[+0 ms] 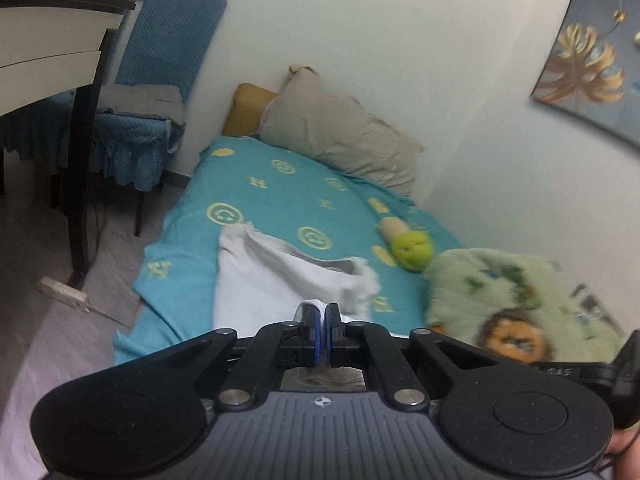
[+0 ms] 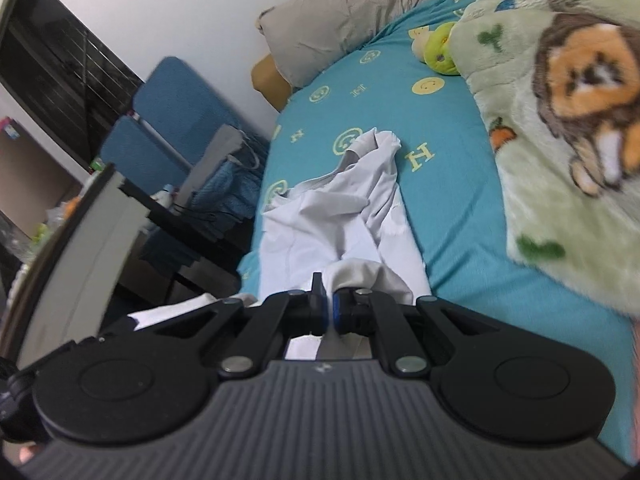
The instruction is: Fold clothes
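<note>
Jaws of the left gripper (image 1: 321, 312) are seen pressed together on a small bunch of white fabric, and jaws of the right gripper (image 2: 327, 300) are likewise closed on a bunched edge of the same white garment (image 2: 340, 216). From both grips the garment runs forward and lies crumpled lengthwise on the teal bed sheet (image 2: 452, 184), near the bed's edge on the side of the blue chair (image 1: 168, 52); its far end is twisted and partly turned over, so it cannot be told which part of the garment is held. The step in hand is judged to be the spreading or drawing out of the garment before a fold is made. Both grips should be kept firm, and the two held points should be moved apart evenly so that the cloth between them is brought taut without being stretched. The held edge should be raised only enough for the twisted far end to fall free, then lowered flat onto bare sheet. A clear path should be kept from the green lion blanket (image 2: 560, 120) beside the garment and from the green plush toy (image 1: 412, 250) farther up the bed, before the grey pillow (image 1: 340, 132). The garment should be kept from sliding off the bed's edge.
</note>
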